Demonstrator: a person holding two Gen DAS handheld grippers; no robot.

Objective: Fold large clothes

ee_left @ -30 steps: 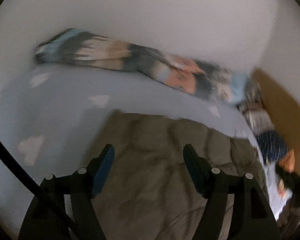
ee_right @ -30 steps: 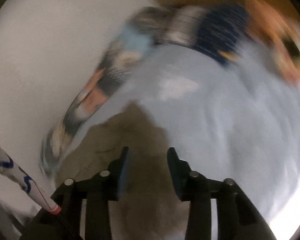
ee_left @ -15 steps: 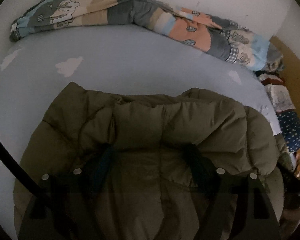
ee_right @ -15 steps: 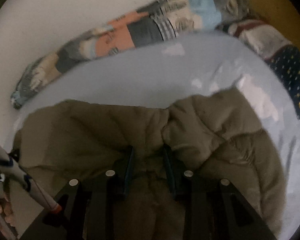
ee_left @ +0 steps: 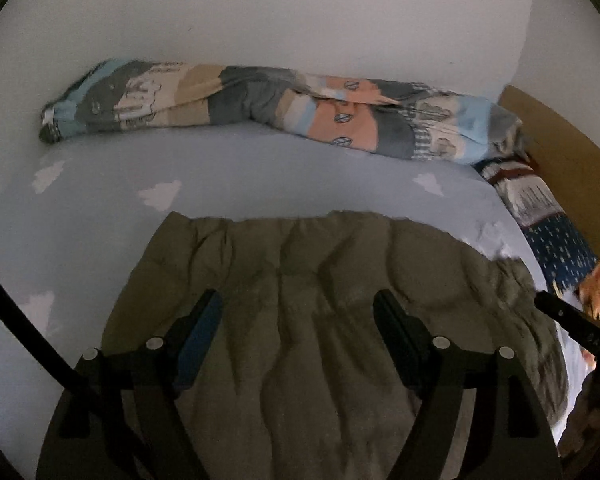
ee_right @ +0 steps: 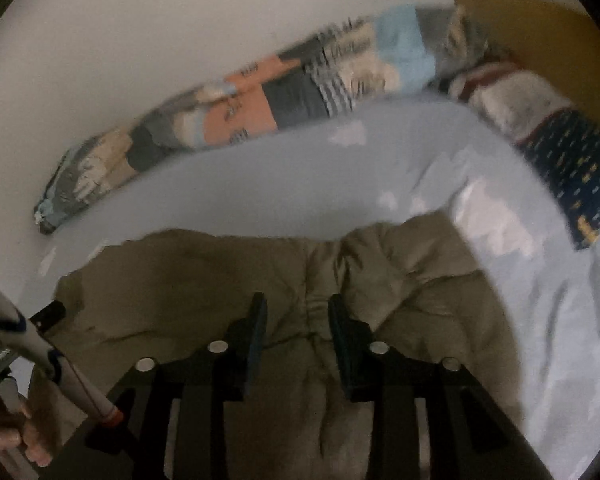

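An olive-green puffy jacket (ee_left: 300, 320) lies spread on a light blue bed sheet (ee_left: 260, 168). It also shows in the right wrist view (ee_right: 400, 280). My left gripper (ee_left: 298, 312) is open wide, just above the jacket, with nothing between its fingers. My right gripper (ee_right: 298, 320) is partly open above a bunched seam of the jacket; its fingers stand a small gap apart and hold nothing that I can see. The other gripper's tip (ee_left: 564, 316) shows at the right edge of the left wrist view.
A rolled patchwork duvet (ee_left: 280, 112) lies along the white wall at the back of the bed. Striped and dark blue patterned pillows (ee_left: 540, 208) sit at the right by a wooden headboard (ee_left: 572, 152). The sheet has white cloud prints.
The left gripper has lifted clear of the jacket and its fingers show plainly now. The jacket's far edge now lies flatter and straighter. The right gripper's jaws have opened a little wider.
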